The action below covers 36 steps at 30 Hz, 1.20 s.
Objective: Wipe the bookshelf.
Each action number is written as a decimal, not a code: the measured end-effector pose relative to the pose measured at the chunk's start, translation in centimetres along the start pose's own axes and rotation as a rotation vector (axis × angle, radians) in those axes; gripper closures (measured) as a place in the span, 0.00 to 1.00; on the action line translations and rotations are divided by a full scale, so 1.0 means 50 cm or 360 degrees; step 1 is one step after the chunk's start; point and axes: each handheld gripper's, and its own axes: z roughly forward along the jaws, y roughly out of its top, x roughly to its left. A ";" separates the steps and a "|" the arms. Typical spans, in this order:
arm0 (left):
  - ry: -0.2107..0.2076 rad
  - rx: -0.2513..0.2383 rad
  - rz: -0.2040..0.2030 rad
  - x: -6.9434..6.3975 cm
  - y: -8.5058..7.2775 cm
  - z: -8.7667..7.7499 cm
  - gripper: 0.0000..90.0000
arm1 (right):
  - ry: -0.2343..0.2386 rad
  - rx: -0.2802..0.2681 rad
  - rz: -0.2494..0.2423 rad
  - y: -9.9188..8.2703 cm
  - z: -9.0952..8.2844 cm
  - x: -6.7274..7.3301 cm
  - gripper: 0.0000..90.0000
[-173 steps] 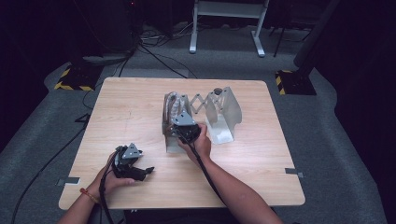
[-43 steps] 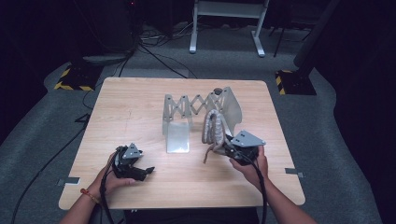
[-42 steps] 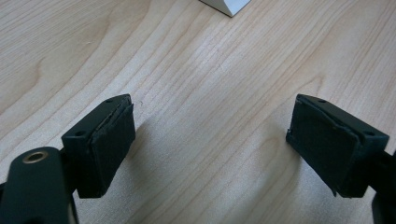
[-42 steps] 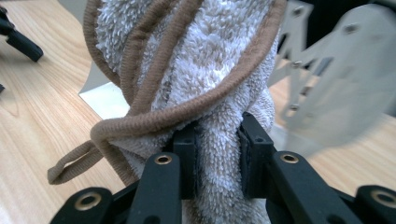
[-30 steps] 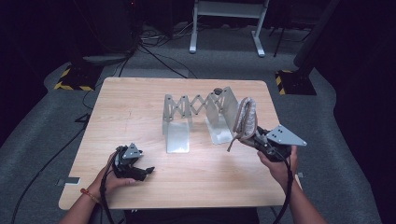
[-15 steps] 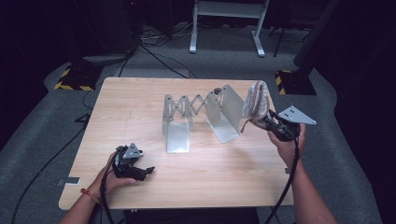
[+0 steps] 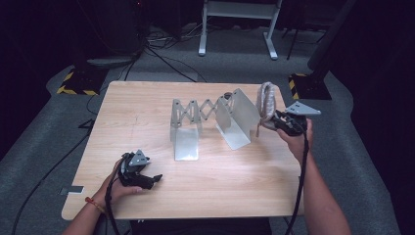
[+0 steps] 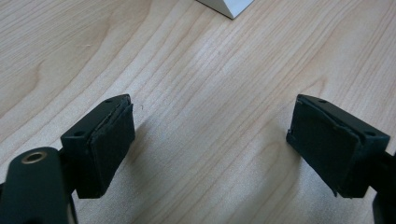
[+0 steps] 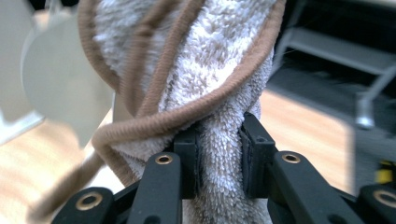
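**A:** Report the rack and its contents.

**B:** A metal expanding rack (image 7: 210, 122) stands at the centre of the wooden table (image 7: 147, 112). It consists of two upright plates joined by a scissor linkage. The left plate (image 7: 185, 132) stands at about 9 o'clock of the linkage, the right plate (image 7: 237, 117) at about 3 o'clock, angled. Nothing rests between the plates. A small dark part shows behind the right plate's top edge; what it is cannot be told.

**A:** Location of the towel?

**B:** The beige towel (image 7: 266, 100), edged with brown piping, is off the table surface, at 3 o'clock of the rack, just beside the right plate. The right gripper (image 7: 279, 122) holds it near the table's right edge. In the right gripper view, the jaws pinch a bunched fold of the towel (image 9: 187, 60) between them, with the rest standing above the jaws.

**A:** Left gripper condition?

**B:** The left gripper (image 7: 147, 178) rests low over the table at about 7 o'clock of the rack, well apart from it, held in the left hand (image 7: 115, 183). Its jaws are spread wide with bare wood between them.

**A:** Surroundings and obstructions?

**B:** Grey carpet surrounds the table. A white metal frame (image 7: 240, 19) stands on the floor at 12 o'clock, with cables (image 7: 161, 44) running beside it. The right plate stands between the towel and the linkage.
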 end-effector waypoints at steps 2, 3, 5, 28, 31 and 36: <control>0.0001 0.0000 0.0000 0.000 0.000 0.000 0.16 | 0.0132 0.0045 -0.0018 -0.013 0.032 0.006 0.80; -0.0002 0.0000 0.0002 0.000 0.000 0.000 0.17 | 0.0173 0.0078 -0.0047 -0.018 0.044 0.014 0.80; 0.0004 -0.0002 0.0003 0.000 0.000 0.000 0.17 | 0.0263 0.0085 -0.0081 -0.026 0.060 0.029 0.80; -0.0002 0.0000 0.0002 0.000 0.000 0.000 0.17 | 0.0342 -0.0171 -0.0203 0.041 0.010 0.099 0.80; 0.0002 0.0000 0.0007 0.000 0.000 0.000 0.17 | 0.0325 -0.0160 -0.0196 0.055 0.015 0.099 0.80; 0.0002 0.0001 0.0006 0.000 0.000 0.000 0.17 | 0.0384 -0.0063 -0.0116 0.022 0.049 0.096 0.79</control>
